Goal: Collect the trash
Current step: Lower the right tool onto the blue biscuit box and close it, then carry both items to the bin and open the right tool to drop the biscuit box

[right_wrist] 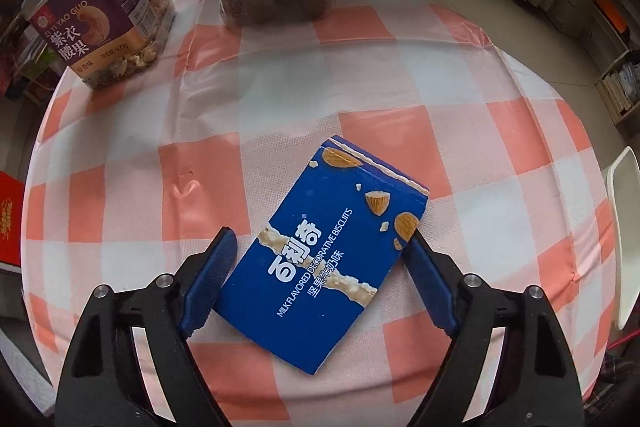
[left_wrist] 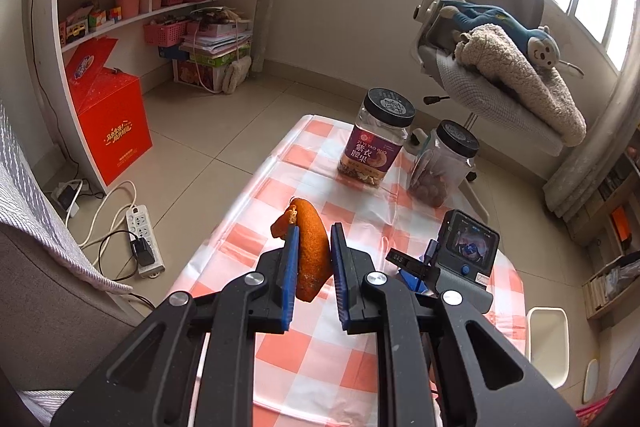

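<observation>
Here we have the blue biscuit box [right_wrist: 324, 259] lying flat and askew on the checked cloth of the bench [right_wrist: 280, 99], between the spread fingers of our right gripper [right_wrist: 320, 279]; the right pad seems to touch the box's edge near the almond picture, while the left pad stands just clear, so nothing is clamped yet. To take it well, we judge we should square the gripper to the box's long sides, lower until the pads flank its thin edges, and close gently, since an empty carton may buckle or slide on the glossy cloth. Our left gripper [left_wrist: 314, 259] is clamped on a piece of orange peel [left_wrist: 310, 247], held above the bench. Only the right wrist view shows the box; the left wrist view shows the peel, the right gripper's camera [left_wrist: 470, 247] beside it, and the room beyond. The cashew jar [left_wrist: 376, 139] and the nut jar [left_wrist: 442, 165] appear in both.
</observation>
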